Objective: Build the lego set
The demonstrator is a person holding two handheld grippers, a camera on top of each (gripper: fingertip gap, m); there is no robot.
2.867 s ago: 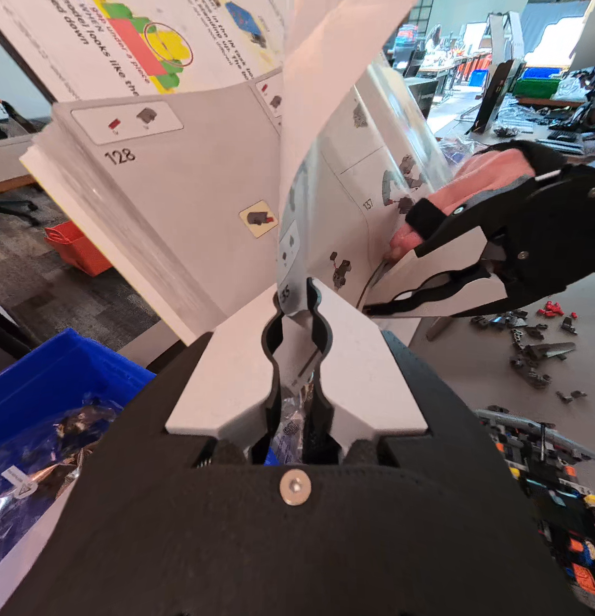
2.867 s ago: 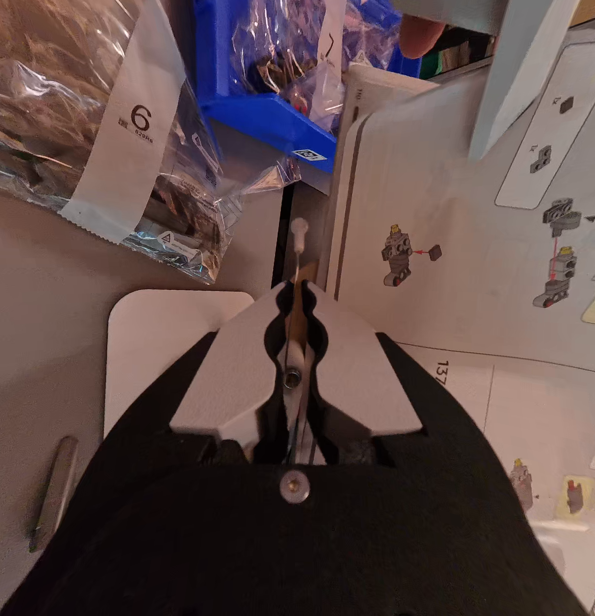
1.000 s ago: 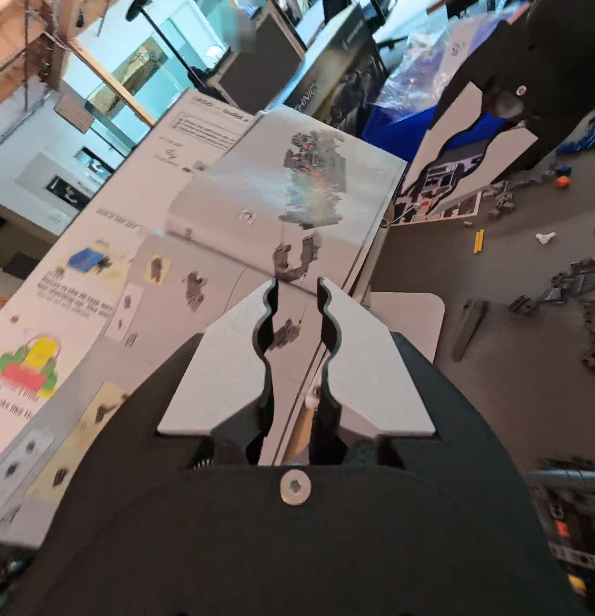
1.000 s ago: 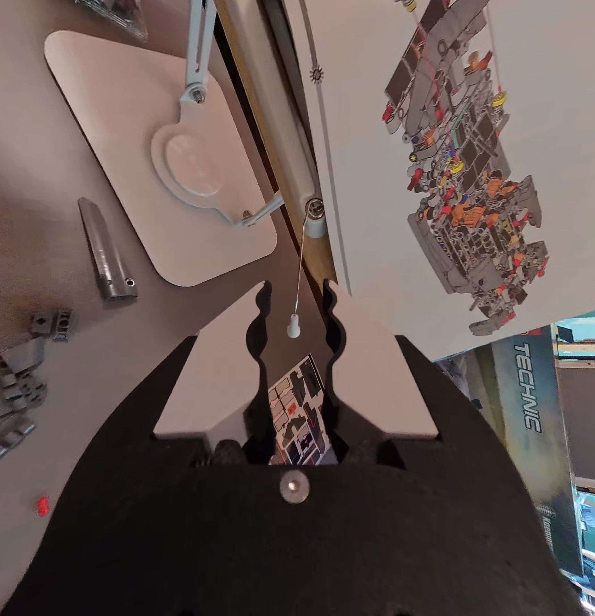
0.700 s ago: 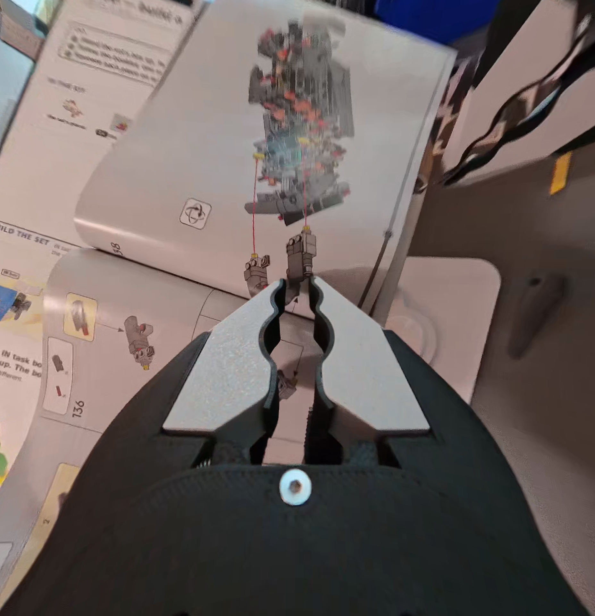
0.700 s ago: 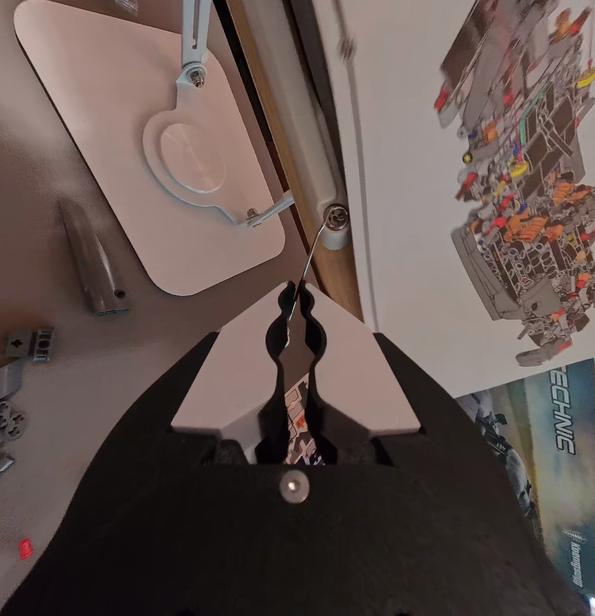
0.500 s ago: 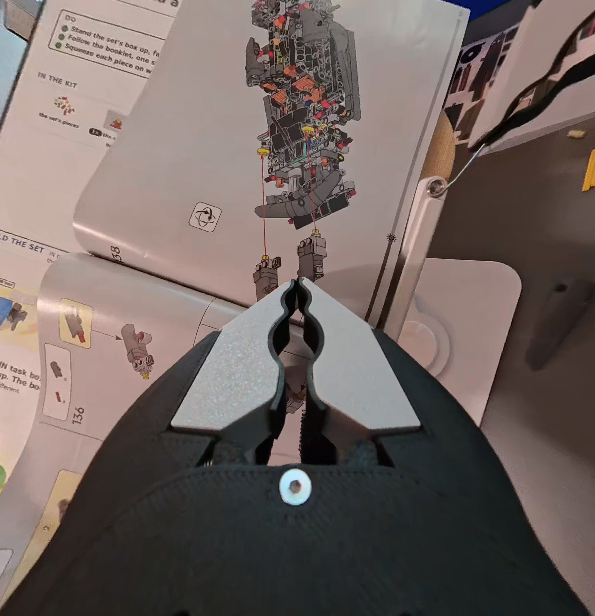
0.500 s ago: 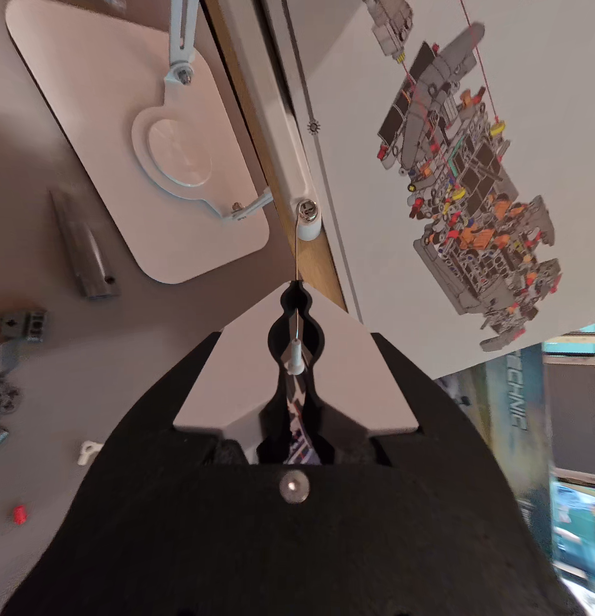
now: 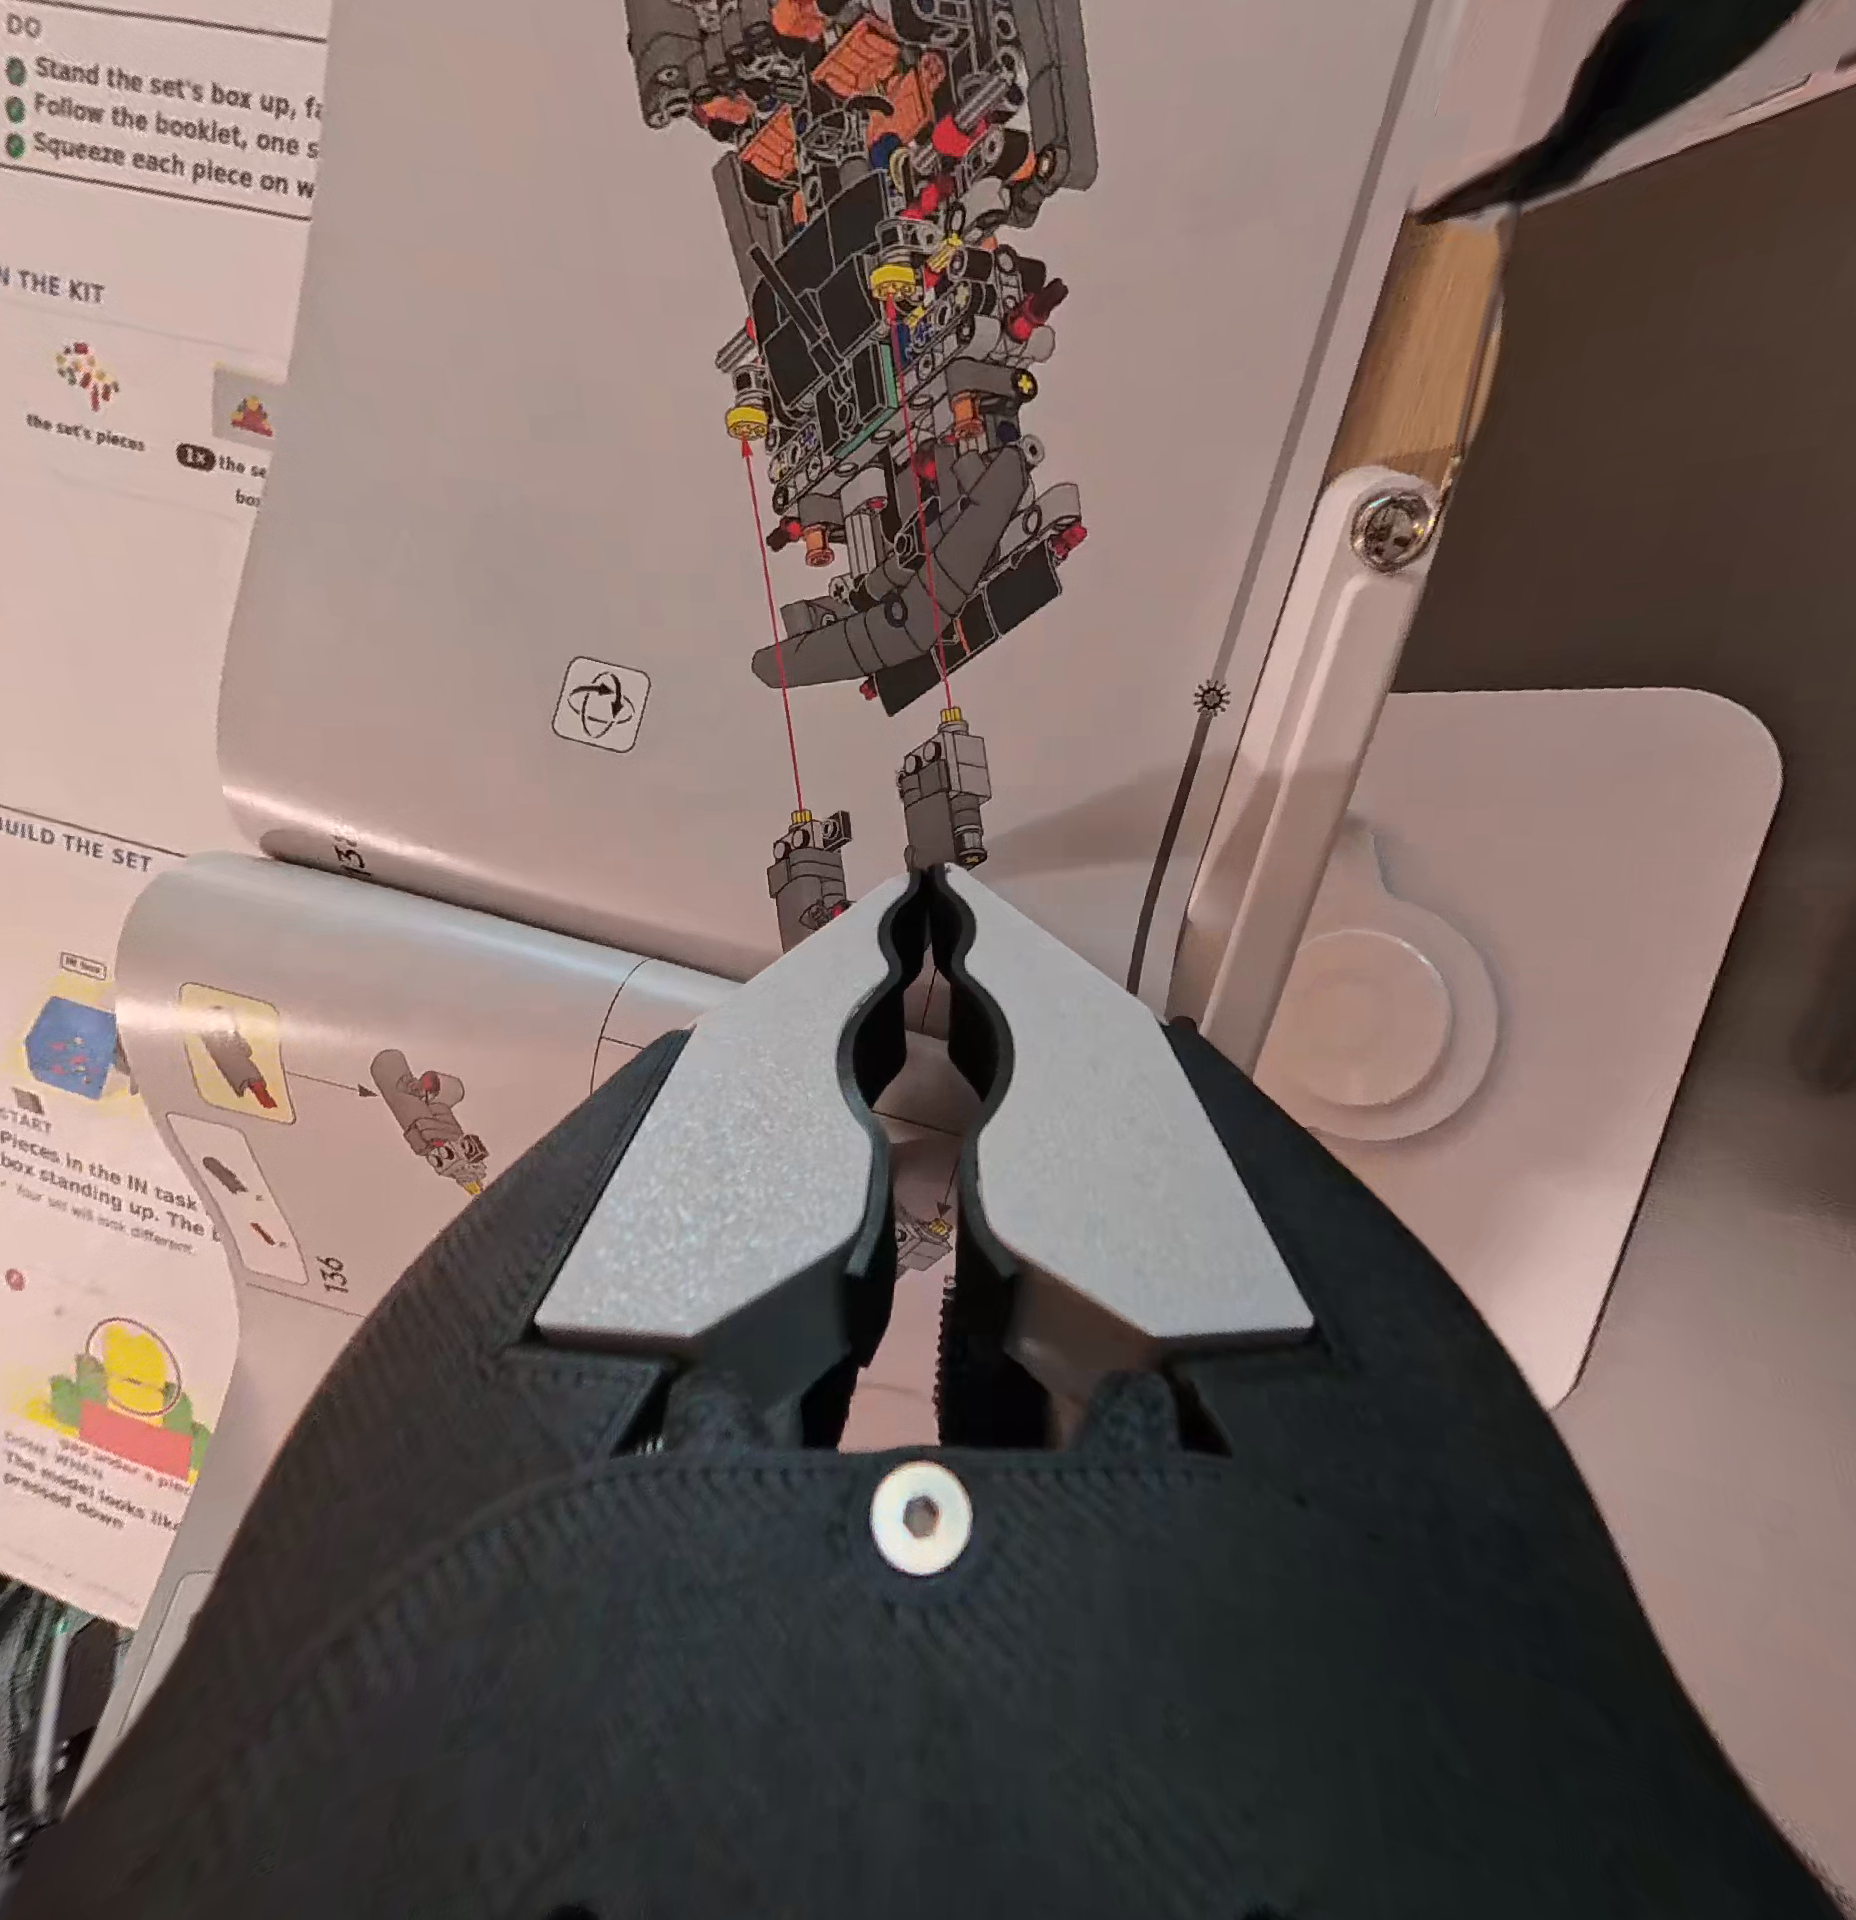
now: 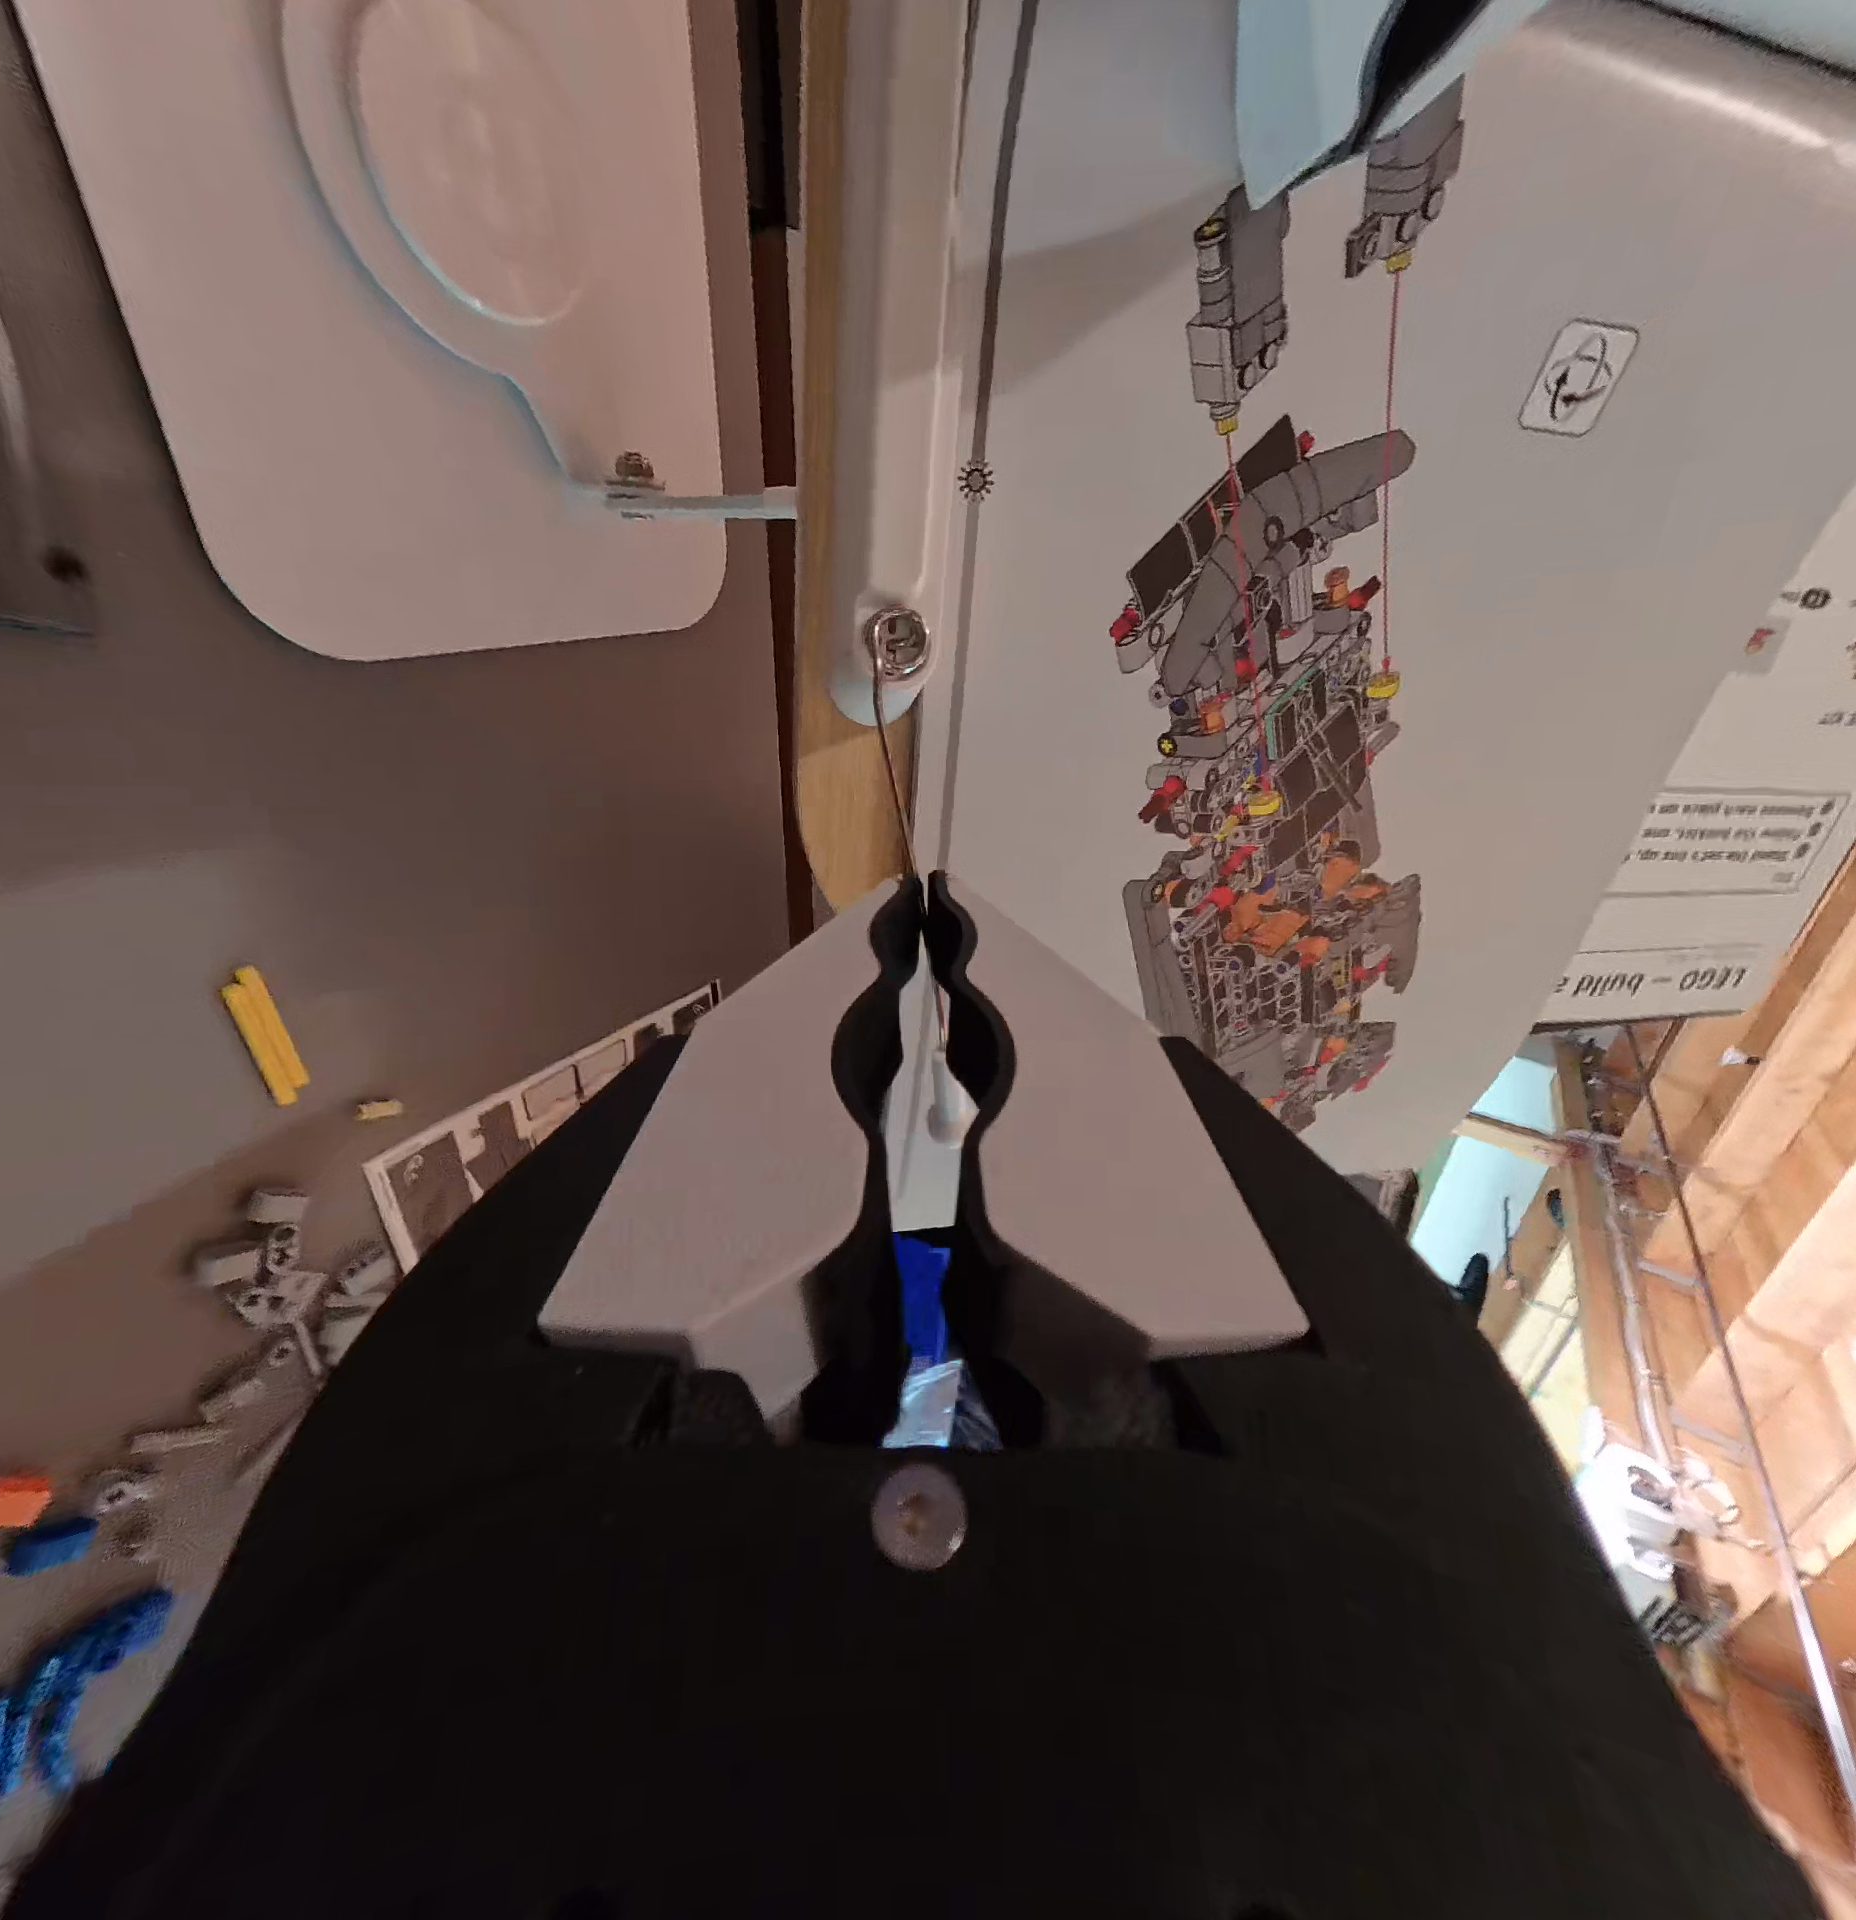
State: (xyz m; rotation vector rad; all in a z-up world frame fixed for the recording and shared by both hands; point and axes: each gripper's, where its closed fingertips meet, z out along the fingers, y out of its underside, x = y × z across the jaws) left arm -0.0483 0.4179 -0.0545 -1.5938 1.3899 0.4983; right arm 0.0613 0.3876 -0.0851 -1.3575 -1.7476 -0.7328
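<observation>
An open building-instruction booklet (image 9: pixel 488 520) rests on a white book stand (image 9: pixel 1308 727) with a flat base plate (image 9: pixel 1630 987). My left gripper (image 9: pixel 929 875) is shut with nothing between its pads, its tips at the lower part of the right-hand page. It also shows at the top of the right wrist view (image 10: pixel 1350 114), tips at the page (image 10: pixel 1526 520). My right gripper (image 10: pixel 924 883) is shut on the stand's thin wire page holder (image 10: pixel 896 769), which runs from its pivot screw (image 10: pixel 896 636) through the jaws. The right gripper shows blurred at the top right of the left wrist view (image 9: pixel 1589 125).
A printed sheet (image 9: pixel 103 312) stands behind the booklet. On the grey table lie yellow pieces (image 10: pixel 264 1034), loose grey bricks (image 10: pixel 269 1299), blue pieces (image 10: pixel 51 1704), an orange brick (image 10: pixel 4 1501) and a sticker sheet (image 10: pixel 550 1101). The stand's base plate (image 10: pixel 384 312) lies beside the booklet. The tips of one gripper are about 12 centimetres away from the tips of the other.
Both grippers went from open to shut. The right closed on the wire page holder; the left closed on air and moved closer to the page.
</observation>
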